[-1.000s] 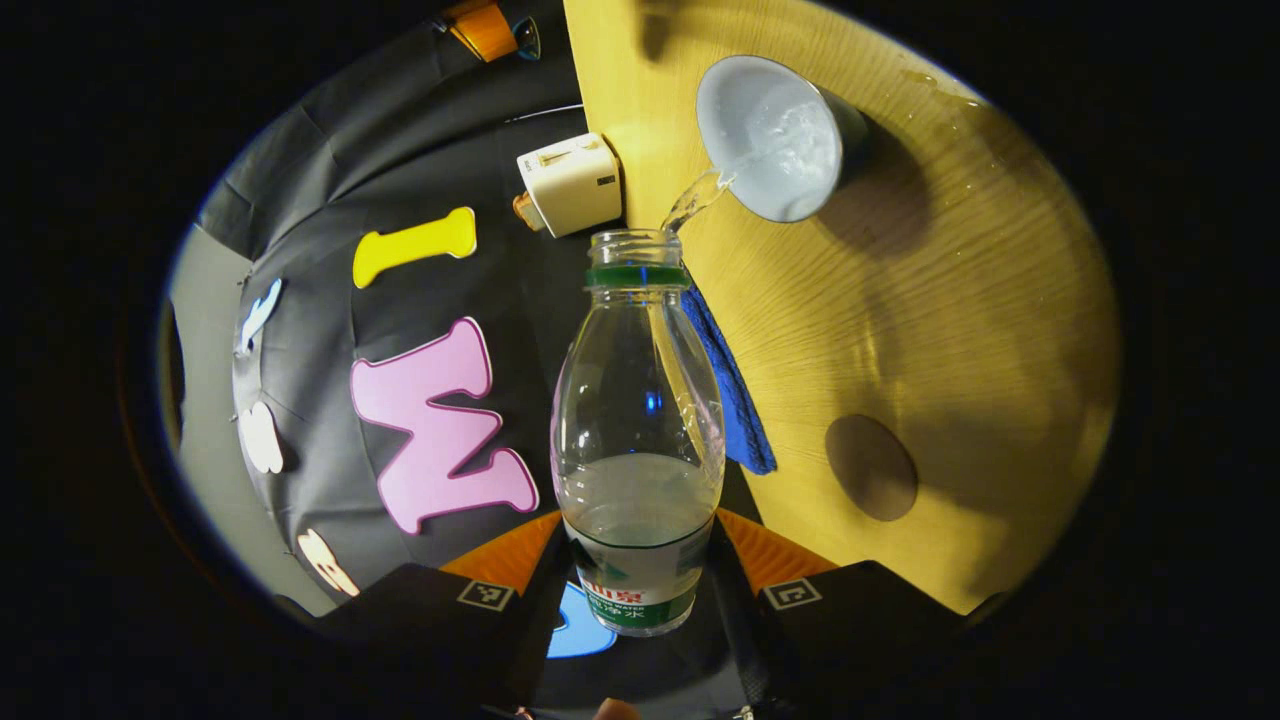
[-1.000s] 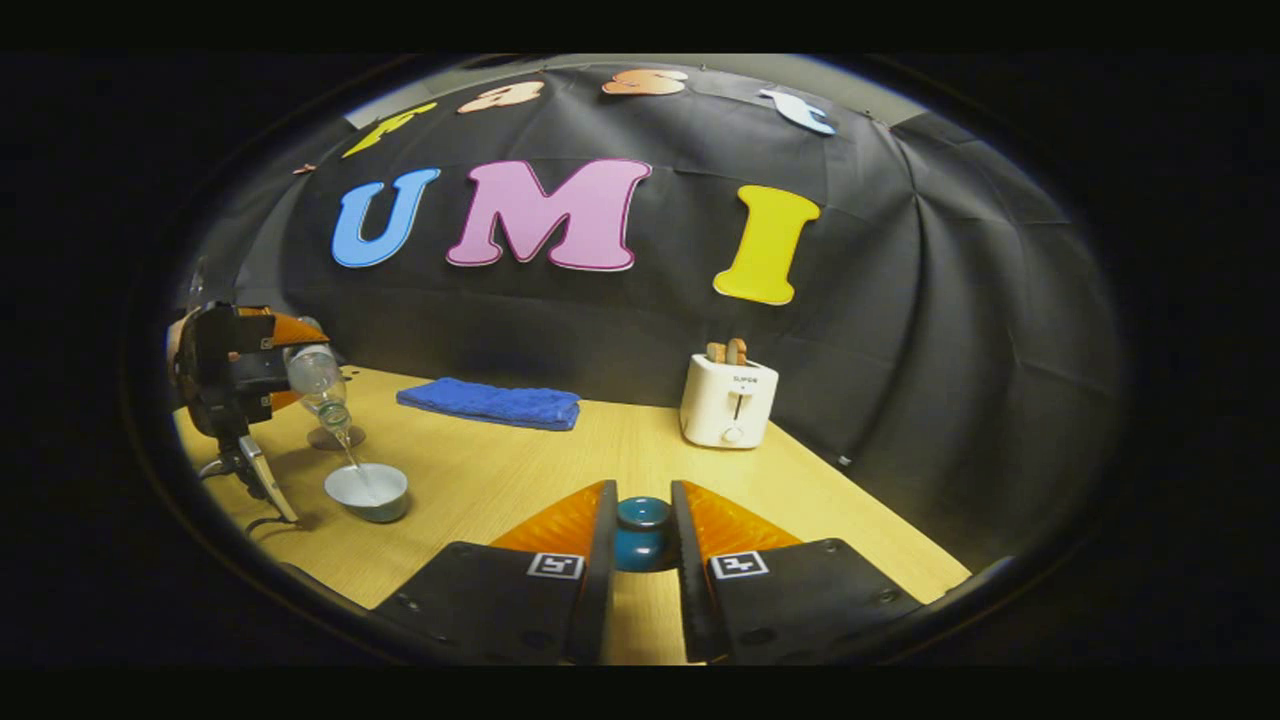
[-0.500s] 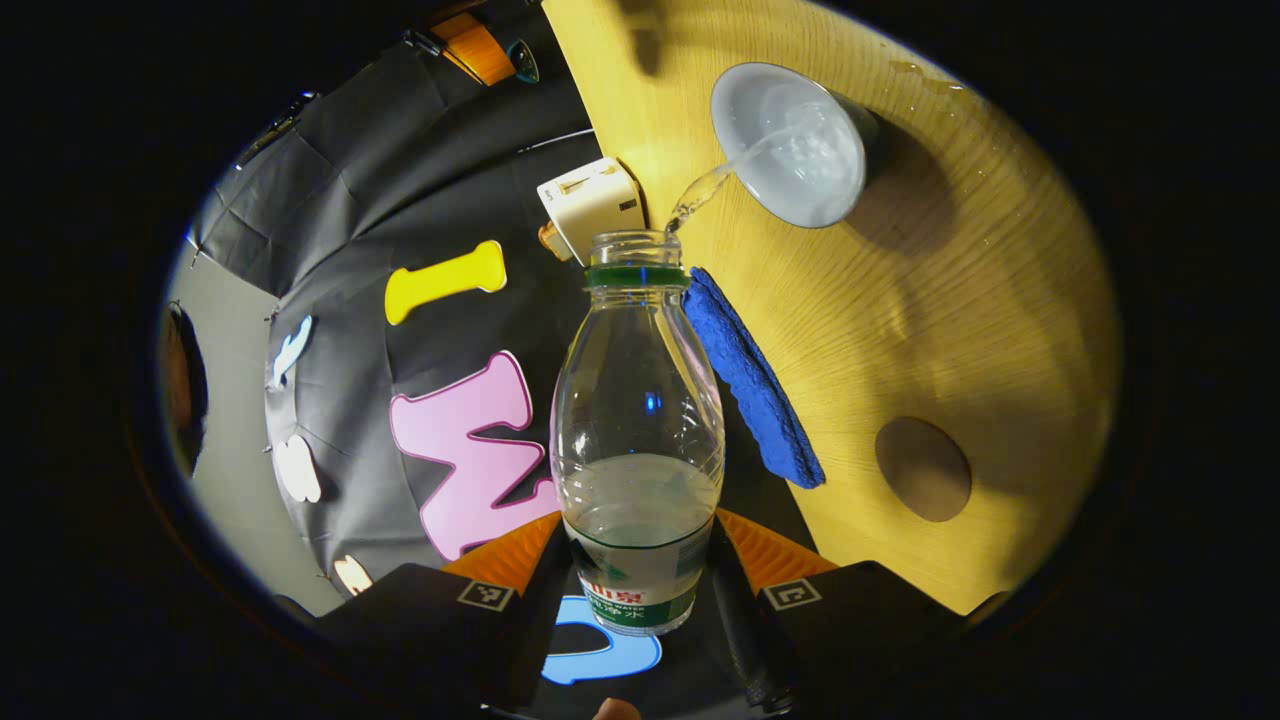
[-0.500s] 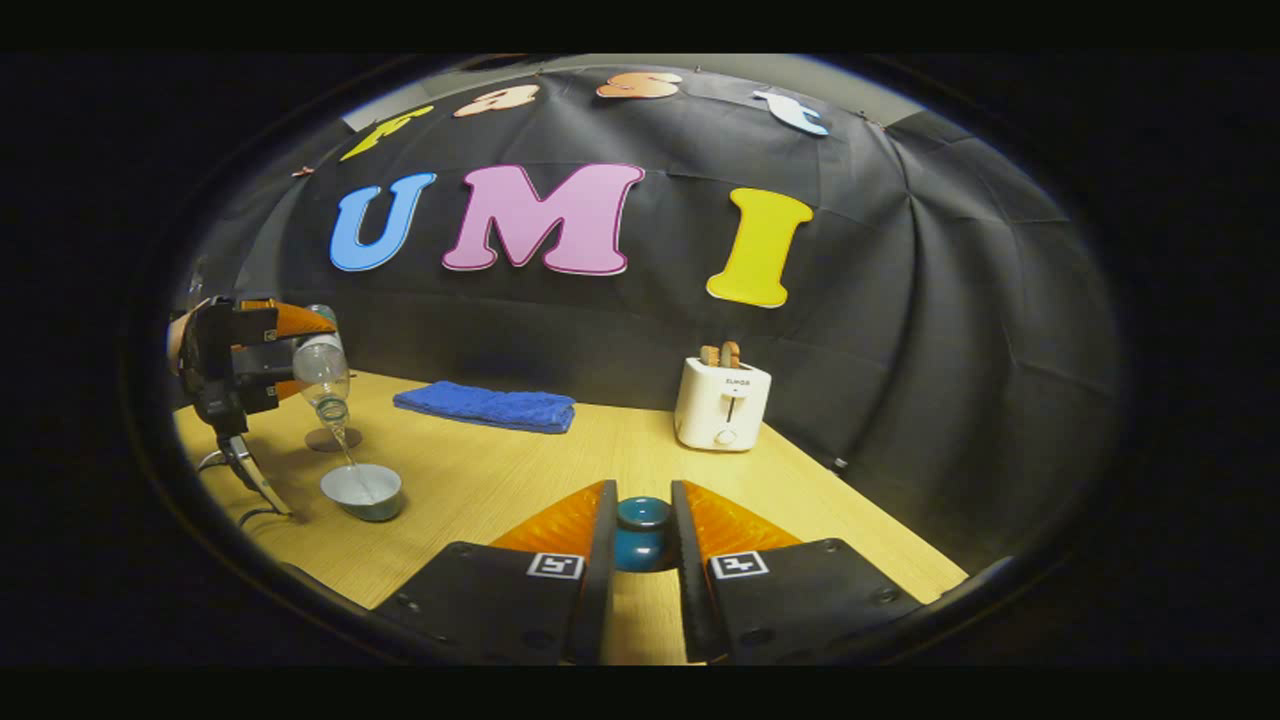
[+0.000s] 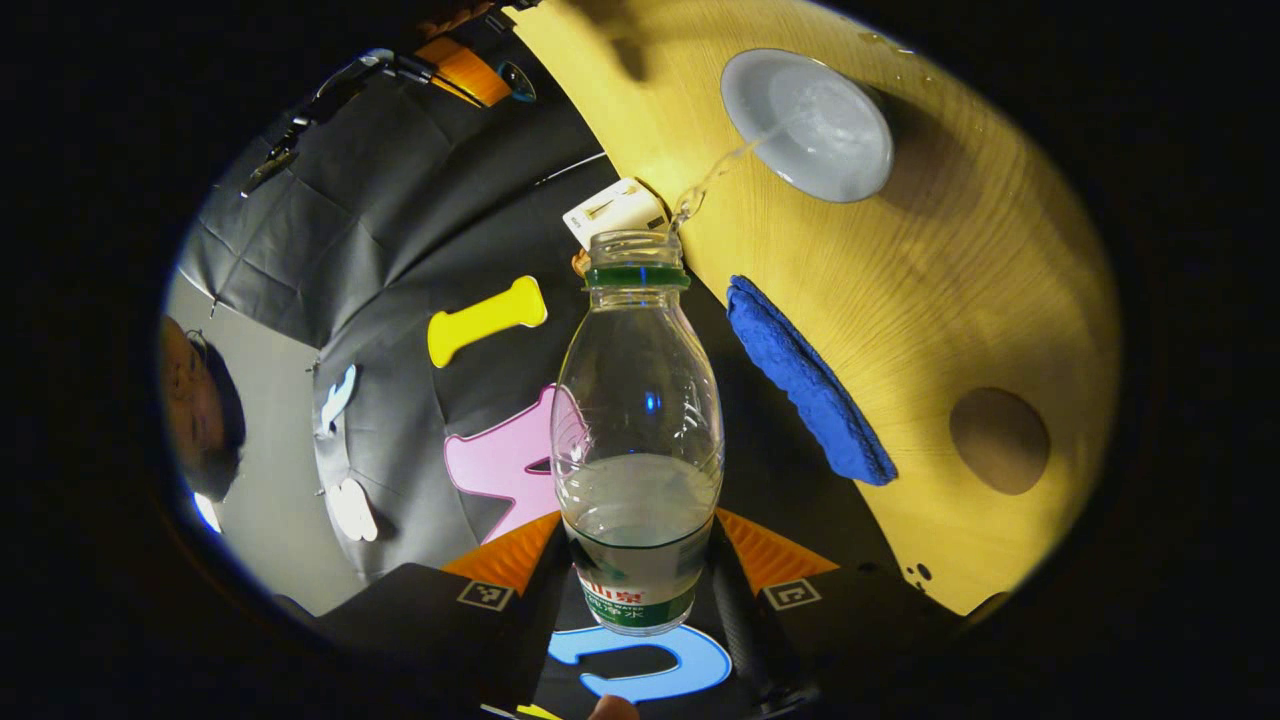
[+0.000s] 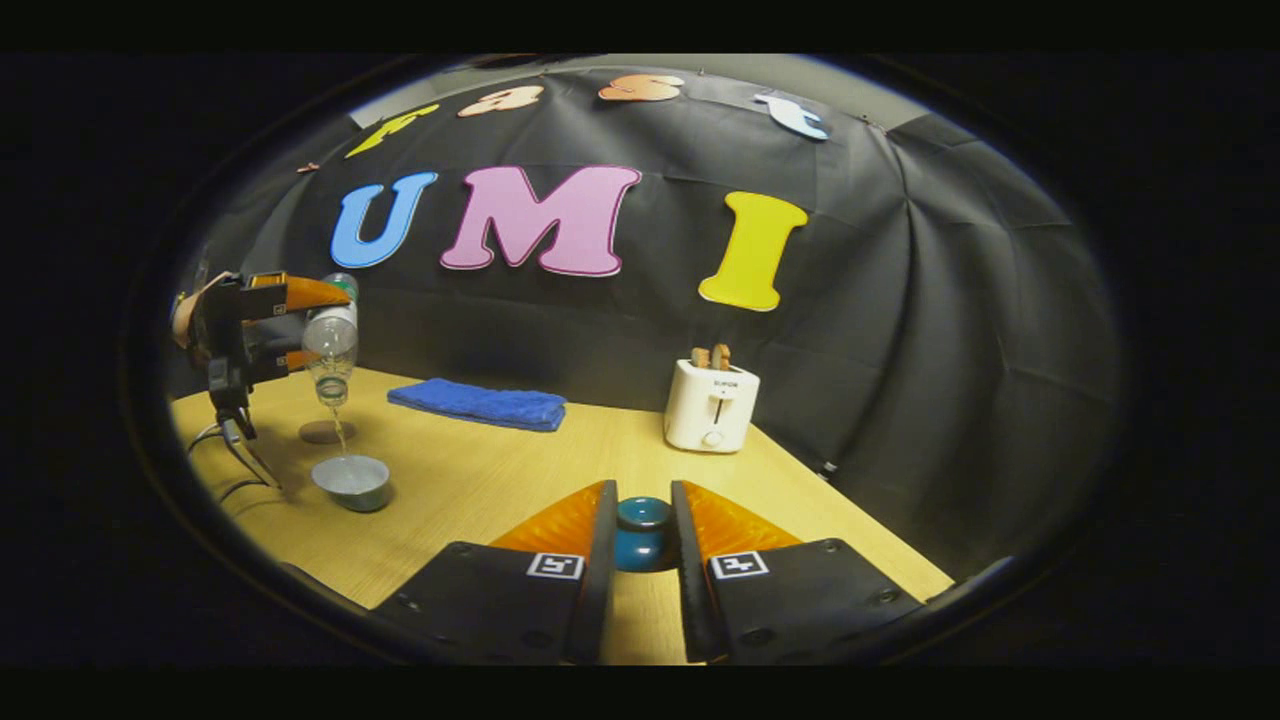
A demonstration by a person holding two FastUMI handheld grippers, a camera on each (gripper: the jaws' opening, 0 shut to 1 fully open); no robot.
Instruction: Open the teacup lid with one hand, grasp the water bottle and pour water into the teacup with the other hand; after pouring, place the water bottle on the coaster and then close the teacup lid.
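On the table (image 6: 520, 470), far left in the right gripper view, my left claw (image 6: 290, 325) is clamped on the water bottle (image 5: 637, 420), long axis tipped neck-down over the open teacup (image 5: 808, 125), a thin stream reaching it. The coaster (image 5: 998, 440) sits just beyond the cup toward the blue towel (image 5: 805, 380) with bare wood around it, so I judge the left claw nearer. My right claw (image 6: 641, 530) is clamped on the teal lid (image 6: 641, 532), well apart from the cup.
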